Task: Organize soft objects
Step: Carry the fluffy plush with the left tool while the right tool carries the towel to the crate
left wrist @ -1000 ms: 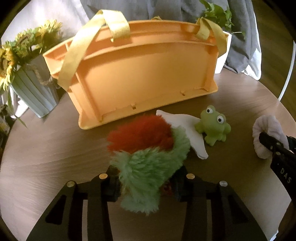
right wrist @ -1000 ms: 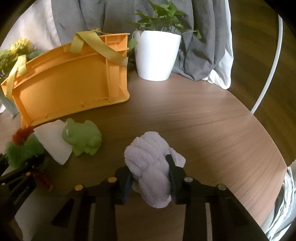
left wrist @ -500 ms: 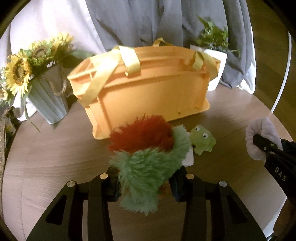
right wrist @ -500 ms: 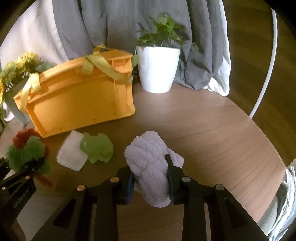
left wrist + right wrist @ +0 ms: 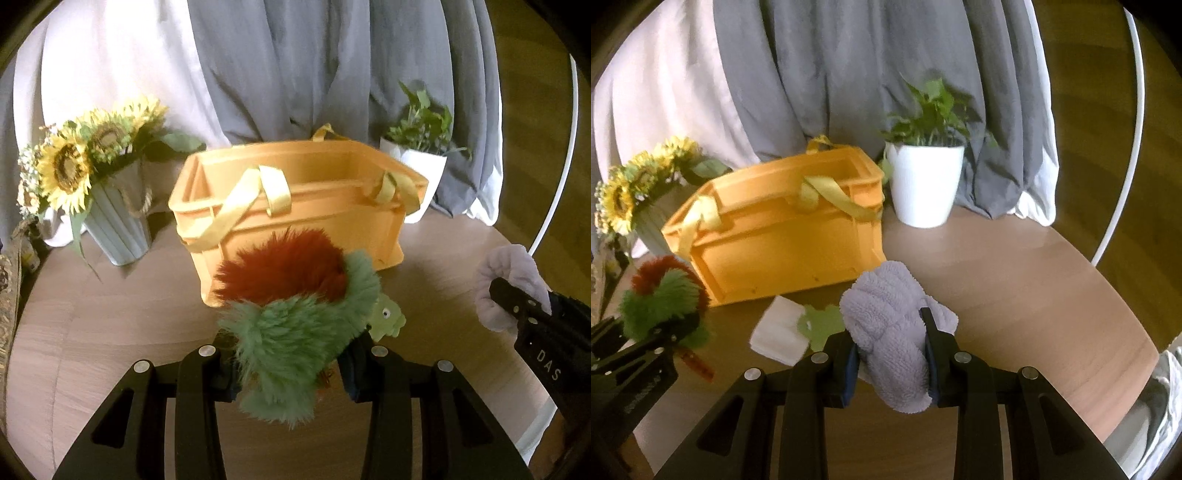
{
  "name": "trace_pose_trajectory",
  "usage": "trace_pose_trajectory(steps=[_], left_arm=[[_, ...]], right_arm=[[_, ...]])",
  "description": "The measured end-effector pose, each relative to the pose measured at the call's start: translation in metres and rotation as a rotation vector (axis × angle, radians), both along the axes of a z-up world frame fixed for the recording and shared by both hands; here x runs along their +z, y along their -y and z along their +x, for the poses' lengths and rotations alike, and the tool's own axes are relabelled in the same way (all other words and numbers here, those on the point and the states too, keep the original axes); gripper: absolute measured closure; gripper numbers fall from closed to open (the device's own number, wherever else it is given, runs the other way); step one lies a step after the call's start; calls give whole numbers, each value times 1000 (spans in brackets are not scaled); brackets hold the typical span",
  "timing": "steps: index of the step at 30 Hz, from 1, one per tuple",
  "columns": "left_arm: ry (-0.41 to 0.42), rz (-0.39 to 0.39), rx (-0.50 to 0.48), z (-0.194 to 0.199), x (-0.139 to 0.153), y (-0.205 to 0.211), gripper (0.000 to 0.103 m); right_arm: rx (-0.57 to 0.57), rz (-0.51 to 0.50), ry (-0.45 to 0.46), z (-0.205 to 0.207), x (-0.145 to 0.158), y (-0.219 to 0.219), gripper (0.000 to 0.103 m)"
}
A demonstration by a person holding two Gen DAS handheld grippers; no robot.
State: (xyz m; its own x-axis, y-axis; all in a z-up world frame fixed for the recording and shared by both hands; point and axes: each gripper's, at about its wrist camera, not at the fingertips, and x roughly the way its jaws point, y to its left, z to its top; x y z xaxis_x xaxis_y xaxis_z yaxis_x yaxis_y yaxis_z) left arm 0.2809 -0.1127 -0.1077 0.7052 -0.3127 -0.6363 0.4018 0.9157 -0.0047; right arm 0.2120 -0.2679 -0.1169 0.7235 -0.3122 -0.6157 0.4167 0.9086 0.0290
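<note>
The left tongs (image 5: 290,369) are closed on a fuzzy toy (image 5: 295,317) with a red tuft above green fur, which hangs clear of the worktop (image 5: 92,332) in front of the orange bin (image 5: 295,206). The right tongs (image 5: 890,363) clamp a lilac plush (image 5: 890,332), also lifted off the wood, with its pile bulging above and below the pads. In the left view the right tongs show at the right edge, the lilac plush wrapped around their tip. In the right view the left tongs (image 5: 670,328) show at the lower left with the fuzzy toy in their grip. On the worktop, between the two held things and just in front of the bin, lie a white cloth (image 5: 779,332) and a green frog (image 5: 822,325); the frog touches the cloth's right edge and is partly hidden behind the lilac plush. In the left view only the frog's head (image 5: 386,319) peeks out past the green fur. The bin stands upright and open at the top, with yellow straps (image 5: 240,206) draped over its near wall. A vase of sunflowers (image 5: 74,173) stands to its left and a white pot with a green plant (image 5: 925,181) just beside its right end. Grey and white drapes (image 5: 849,74) hang behind.
</note>
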Motion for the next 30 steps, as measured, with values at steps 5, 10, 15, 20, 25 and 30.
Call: trace_pose_trajectory(steps=[5, 10, 15, 20, 25, 30], left_arm=[[37, -21, 12, -3, 17, -2, 63], [73, -37, 27, -4, 32, -4, 63], [100, -60, 41, -4, 44, -6, 63], [132, -82, 56, -1, 58, -5, 63], [171, -97, 74, 1, 71, -4, 63], [206, -107, 94, 3, 83, -4, 62]], right_arm=[[19, 2, 39, -1, 15, -2, 73], [44, -4, 75, 2, 29, -5, 73], [66, -16, 120, 5, 44, -6, 73], [96, 7, 157, 11, 56, -2, 73], [122, 15, 193, 16, 67, 2, 73], [149, 23, 243, 22, 78, 3, 73]])
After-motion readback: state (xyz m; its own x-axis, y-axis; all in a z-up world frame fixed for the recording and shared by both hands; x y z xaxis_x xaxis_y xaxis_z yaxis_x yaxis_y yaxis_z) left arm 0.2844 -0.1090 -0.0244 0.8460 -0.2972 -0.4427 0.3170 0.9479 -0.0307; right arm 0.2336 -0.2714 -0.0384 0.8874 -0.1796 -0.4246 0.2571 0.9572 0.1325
